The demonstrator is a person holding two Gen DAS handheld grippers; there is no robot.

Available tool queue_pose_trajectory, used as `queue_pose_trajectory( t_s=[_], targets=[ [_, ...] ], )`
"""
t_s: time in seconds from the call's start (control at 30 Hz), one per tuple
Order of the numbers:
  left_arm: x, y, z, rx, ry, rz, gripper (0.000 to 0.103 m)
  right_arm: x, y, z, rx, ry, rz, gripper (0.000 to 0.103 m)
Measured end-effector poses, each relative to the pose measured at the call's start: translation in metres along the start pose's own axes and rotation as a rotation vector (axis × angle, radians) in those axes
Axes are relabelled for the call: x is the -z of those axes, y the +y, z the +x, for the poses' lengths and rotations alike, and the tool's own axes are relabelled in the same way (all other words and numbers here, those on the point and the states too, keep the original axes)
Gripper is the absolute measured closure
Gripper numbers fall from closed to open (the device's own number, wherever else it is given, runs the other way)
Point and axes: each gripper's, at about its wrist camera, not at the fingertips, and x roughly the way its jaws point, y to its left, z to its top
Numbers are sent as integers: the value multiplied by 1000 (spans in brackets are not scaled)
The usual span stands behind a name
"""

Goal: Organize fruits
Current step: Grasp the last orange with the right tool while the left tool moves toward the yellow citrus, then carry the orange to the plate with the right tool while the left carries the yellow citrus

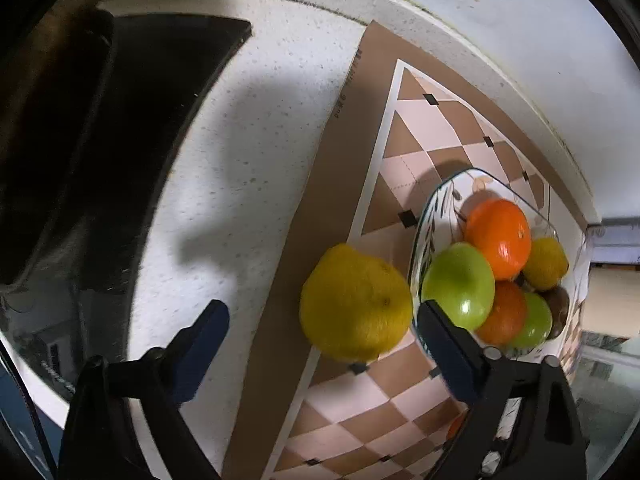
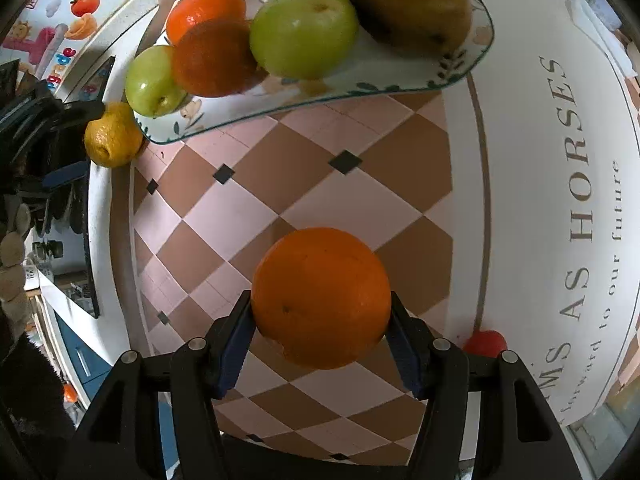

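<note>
My right gripper (image 2: 320, 300) is shut on an orange (image 2: 320, 296), with both blue pads pressed on its sides above the checkered mat (image 2: 280, 184). A patterned glass plate (image 2: 400, 88) farther back holds oranges, green apples, a lemon and a brown fruit. In the left wrist view a large yellow lemon (image 1: 356, 300) lies on the mat just left of the plate (image 1: 420, 232). My left gripper (image 1: 322, 310) is open, with the lemon between its fingers. The left finger stands well clear of it and the right finger is close to its side. The same lemon (image 2: 112, 136) shows at the far left of the right wrist view.
A black cooktop (image 1: 120, 120) fills the left of the speckled white counter (image 1: 260, 160). The wall runs along the counter's far edge. A small red object (image 2: 484, 344) lies beside my right gripper, next to the mat's white lettered part (image 2: 560, 200).
</note>
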Motion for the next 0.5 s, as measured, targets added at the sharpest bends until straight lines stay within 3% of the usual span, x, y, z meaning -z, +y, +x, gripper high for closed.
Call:
queue_pose_trajectory(
  t_s=[0.07, 0.2, 0.3, 0.5],
  targets=[
    [-1, 0, 5, 43, 9, -7, 23, -5, 0, 1, 0, 4, -2, 38],
    [0, -4, 19, 62, 38, 2, 24, -9, 2, 10, -4, 20, 8, 38],
    [2, -6, 24, 112, 40, -6, 40, -9, -2, 14, -19, 31, 23, 38],
    [18, -17, 10, 22, -13, 64, 42, -12, -9, 12, -23, 23, 17, 38]
  ],
)
